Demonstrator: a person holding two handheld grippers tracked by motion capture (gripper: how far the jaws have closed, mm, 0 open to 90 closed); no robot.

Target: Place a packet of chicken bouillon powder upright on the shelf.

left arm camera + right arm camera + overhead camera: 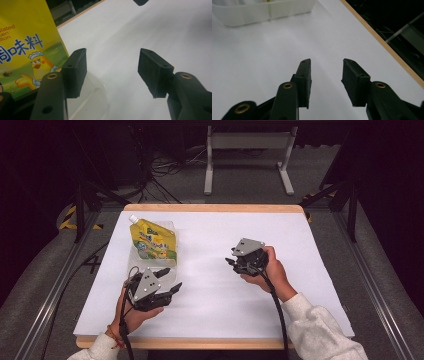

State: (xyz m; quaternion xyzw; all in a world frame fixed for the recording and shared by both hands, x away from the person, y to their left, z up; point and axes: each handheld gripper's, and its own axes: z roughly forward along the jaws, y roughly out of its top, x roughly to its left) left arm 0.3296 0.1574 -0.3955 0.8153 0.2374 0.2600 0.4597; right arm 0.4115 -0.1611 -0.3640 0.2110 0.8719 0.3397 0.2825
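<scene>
The pads (pixel 75 71) of the left gripper (pixel 112 72) are standing well apart with only bare white table between them; nothing is being held. The left one is sitting just beside the clear rim of a plastic container (pixel 98 86), though whether it is touching it I cannot tell. The pads (pixel 352 80) of the right gripper (pixel 326 81) are also parted, by a narrower gap, and are gripping nothing.

In the high view the left hand (pixel 132 312) is coming in from the bottom edge, holding the left gripper (pixel 167 287) low over the near left part of the table (pixel 225 310), jaws pointing away and to the right. The right hand (pixel 272 272) is holding the right gripper (pixel 232 262) near the table's middle, jaws pointing left.

The yellow pouch (pixel 152 242) is lying at the far left of the table, white spout (pixel 133 218) toward the far corner, its lower end in the clear container (pixel 150 265). Seen close from the left gripper, the pouch (pixel 25 45) is showing blue lettering and a cartoon chick in a chef's hat.
</scene>
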